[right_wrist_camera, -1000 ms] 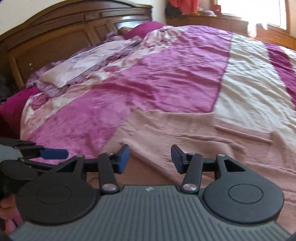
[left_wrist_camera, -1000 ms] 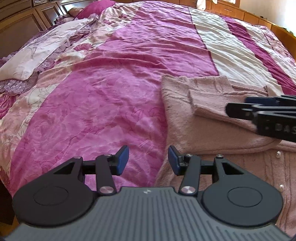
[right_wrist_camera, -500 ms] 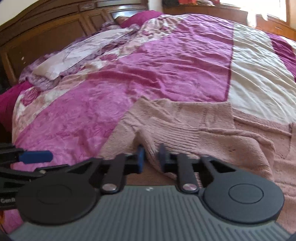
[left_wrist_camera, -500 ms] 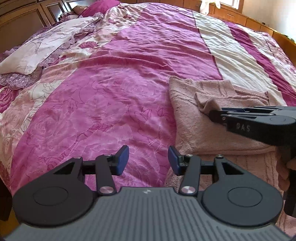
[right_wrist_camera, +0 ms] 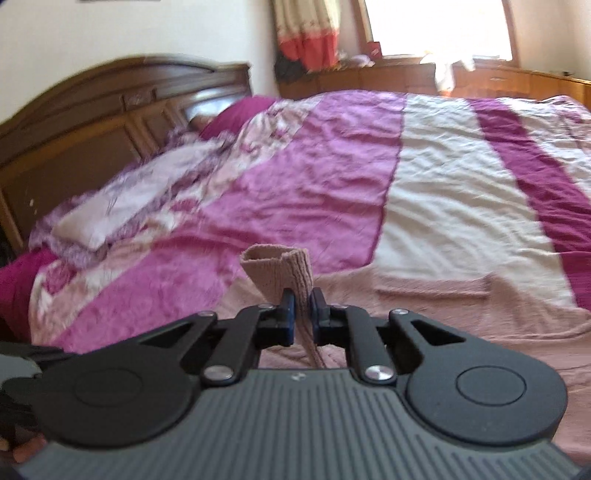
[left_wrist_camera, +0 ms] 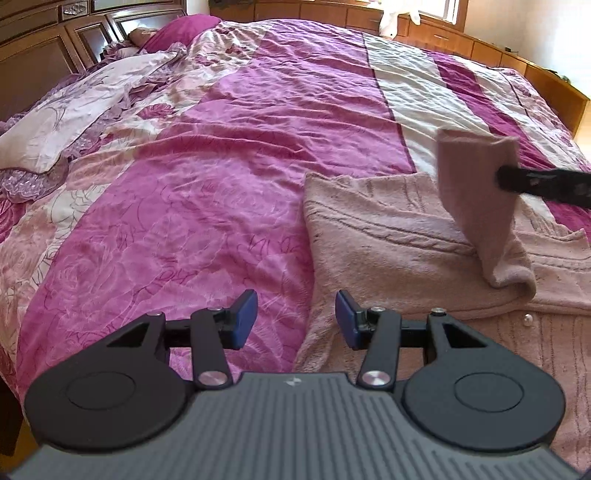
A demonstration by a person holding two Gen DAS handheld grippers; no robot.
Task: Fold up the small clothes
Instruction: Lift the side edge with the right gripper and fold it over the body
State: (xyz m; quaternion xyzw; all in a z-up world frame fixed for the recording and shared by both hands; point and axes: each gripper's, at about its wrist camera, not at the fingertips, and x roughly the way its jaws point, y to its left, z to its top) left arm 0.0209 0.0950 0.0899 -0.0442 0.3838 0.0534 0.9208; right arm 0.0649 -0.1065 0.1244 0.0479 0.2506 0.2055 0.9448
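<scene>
A dusty-pink knitted cardigan [left_wrist_camera: 376,243] with small pearl buttons lies on the bed, right of centre in the left wrist view. Its sleeve [left_wrist_camera: 480,192] is lifted off the body of the garment. My right gripper [right_wrist_camera: 303,312] is shut on the sleeve's ribbed cuff [right_wrist_camera: 280,269], which stands up between the fingers; the same gripper [left_wrist_camera: 506,177] reaches in from the right in the left wrist view. My left gripper [left_wrist_camera: 295,317] hovers open over the cardigan's left edge with nothing between its blue pads.
A pink, magenta and cream bedspread [left_wrist_camera: 229,155] covers a wide bed. Pillows [left_wrist_camera: 66,122] lie at the far left against a dark wooden headboard [right_wrist_camera: 92,122]. Wooden cabinets [left_wrist_camera: 443,37] line the far side under a bright window [right_wrist_camera: 439,26].
My right gripper closed on the sleeve cuff and raised it up and to the right, off the cardigan. The left gripper stayed open and barely shifted.
</scene>
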